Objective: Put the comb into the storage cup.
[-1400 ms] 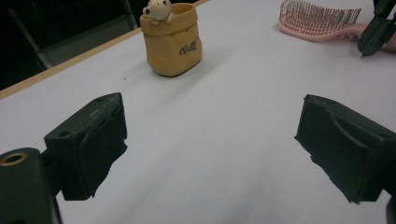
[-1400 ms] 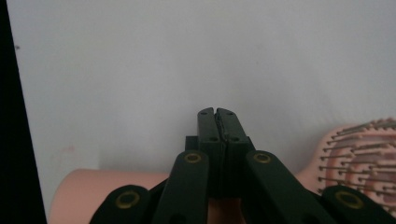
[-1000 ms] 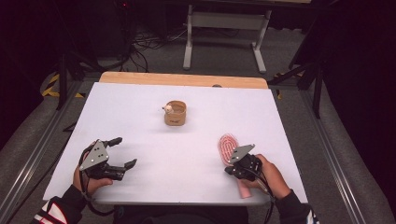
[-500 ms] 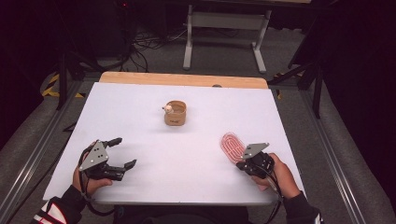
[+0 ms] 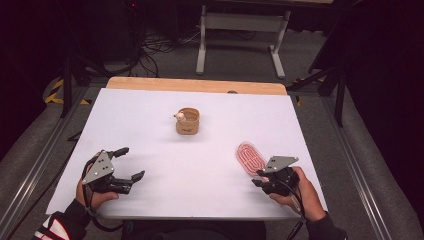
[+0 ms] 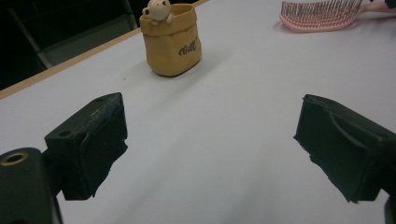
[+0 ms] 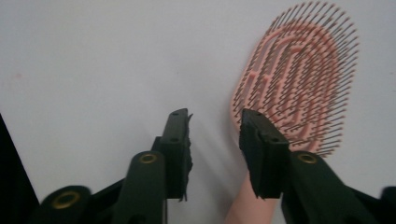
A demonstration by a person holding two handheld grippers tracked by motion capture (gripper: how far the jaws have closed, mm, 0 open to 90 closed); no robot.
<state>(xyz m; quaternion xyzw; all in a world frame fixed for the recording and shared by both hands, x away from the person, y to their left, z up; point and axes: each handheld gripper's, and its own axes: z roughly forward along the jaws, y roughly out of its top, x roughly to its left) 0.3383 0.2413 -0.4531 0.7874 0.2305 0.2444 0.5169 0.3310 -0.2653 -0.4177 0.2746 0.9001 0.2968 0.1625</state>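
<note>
White tabletop, dark room behind, and I am letting go of the pink hairbrush.

Right claw [image 7: 215,128] has just been opening; its jaws stand partly apart with bare table between them, and the hairbrush [image 7: 299,79] lies bristles-up just beside them, its handle running back under the right-hand jaw, so by my reading nothing is gripped now. From the high view the brush [image 5: 251,156] rests near the table's right edge, right by my right hand [image 5: 292,187], probably set there so its handle stays easy to reach. Left claw [image 5: 121,164] hangs wide and empty over the near left of the table [image 5: 150,115], parked out of the way. Well apart from both, the little tan pot [image 5: 188,121] with a bear figure [image 6: 157,9] on its rim stands upright mid-table.
</note>
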